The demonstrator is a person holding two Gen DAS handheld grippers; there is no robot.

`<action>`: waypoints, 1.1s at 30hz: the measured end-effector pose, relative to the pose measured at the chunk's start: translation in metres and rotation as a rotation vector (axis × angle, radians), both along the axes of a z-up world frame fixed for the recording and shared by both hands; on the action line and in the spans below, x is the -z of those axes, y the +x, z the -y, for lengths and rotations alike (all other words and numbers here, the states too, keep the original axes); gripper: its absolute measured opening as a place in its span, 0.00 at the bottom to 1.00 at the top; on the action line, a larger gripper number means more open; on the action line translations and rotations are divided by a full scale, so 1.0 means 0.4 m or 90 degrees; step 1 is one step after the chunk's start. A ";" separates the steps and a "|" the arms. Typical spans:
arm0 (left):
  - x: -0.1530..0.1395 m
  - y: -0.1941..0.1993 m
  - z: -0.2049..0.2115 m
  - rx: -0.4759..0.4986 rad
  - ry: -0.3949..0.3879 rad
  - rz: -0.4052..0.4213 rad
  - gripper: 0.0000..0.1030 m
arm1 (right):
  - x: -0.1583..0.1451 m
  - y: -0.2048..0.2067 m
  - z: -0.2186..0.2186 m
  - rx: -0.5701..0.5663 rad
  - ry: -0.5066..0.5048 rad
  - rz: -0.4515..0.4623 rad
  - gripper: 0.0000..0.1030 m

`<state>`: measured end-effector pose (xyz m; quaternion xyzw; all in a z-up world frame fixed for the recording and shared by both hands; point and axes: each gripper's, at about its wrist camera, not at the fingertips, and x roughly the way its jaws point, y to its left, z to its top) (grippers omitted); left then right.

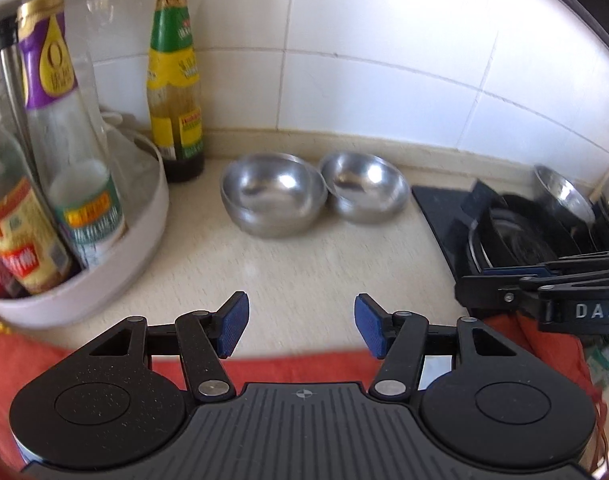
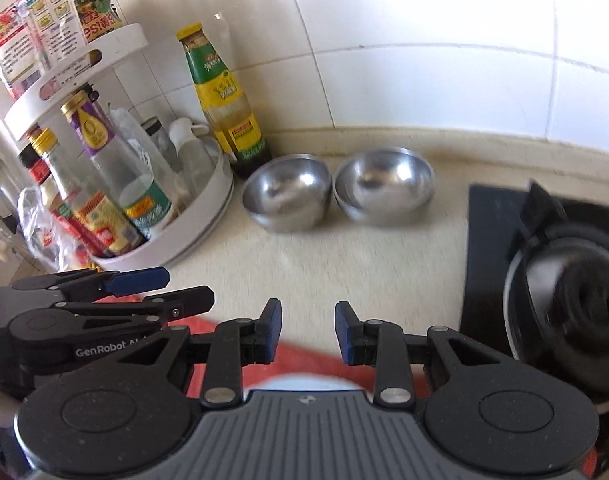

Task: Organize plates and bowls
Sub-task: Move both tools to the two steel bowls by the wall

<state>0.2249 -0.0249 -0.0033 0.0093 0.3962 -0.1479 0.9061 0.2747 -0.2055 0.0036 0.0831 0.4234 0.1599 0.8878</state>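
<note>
My left gripper and right gripper, both spread and empty, hover over the counter's front edge; two steel bowls by the back edge unsorted, rack at the right edge part-filled.

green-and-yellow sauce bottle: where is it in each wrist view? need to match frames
Left wrist: the sauce bottle stands upper left, against the tiled wall, just right of the white turntable rack.
Right wrist: sauce bottle upper left of centre, again right of the rack.
Shared landmark: the two steel bowls, left bowl and right bowl, just right of the bottle.
</note>
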 end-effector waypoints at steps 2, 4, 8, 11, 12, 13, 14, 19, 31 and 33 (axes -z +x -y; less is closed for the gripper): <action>-0.009 0.031 -0.009 -0.006 -0.001 0.007 0.64 | -0.004 0.038 -0.010 0.003 0.000 0.001 0.30; -0.013 0.058 -0.017 -0.013 0.000 0.012 0.64 | -0.008 0.073 -0.018 0.003 -0.002 0.004 0.30; -0.014 0.110 -0.026 -0.020 -0.003 0.016 0.64 | -0.005 0.132 -0.032 0.007 -0.017 0.005 0.30; -0.010 0.151 -0.025 -0.019 -0.010 0.011 0.64 | -0.001 0.174 -0.030 0.016 -0.025 0.001 0.30; -0.007 0.162 -0.021 -0.016 -0.014 0.010 0.64 | 0.001 0.186 -0.026 0.021 -0.027 0.002 0.30; -0.005 0.177 -0.013 -0.009 -0.016 0.009 0.64 | 0.002 0.197 -0.019 0.028 -0.030 0.001 0.30; -0.004 0.190 -0.003 -0.002 -0.015 0.009 0.64 | 0.005 0.207 -0.012 0.035 -0.032 -0.001 0.30; 0.001 0.262 0.072 0.043 -0.002 0.013 0.64 | 0.028 0.253 0.043 0.082 -0.037 -0.014 0.30; 0.060 0.445 0.224 0.121 0.029 -0.015 0.64 | 0.113 0.346 0.140 0.172 -0.003 -0.086 0.30; 0.069 0.465 0.240 0.132 0.029 -0.014 0.64 | 0.126 0.353 0.147 0.183 -0.002 -0.095 0.30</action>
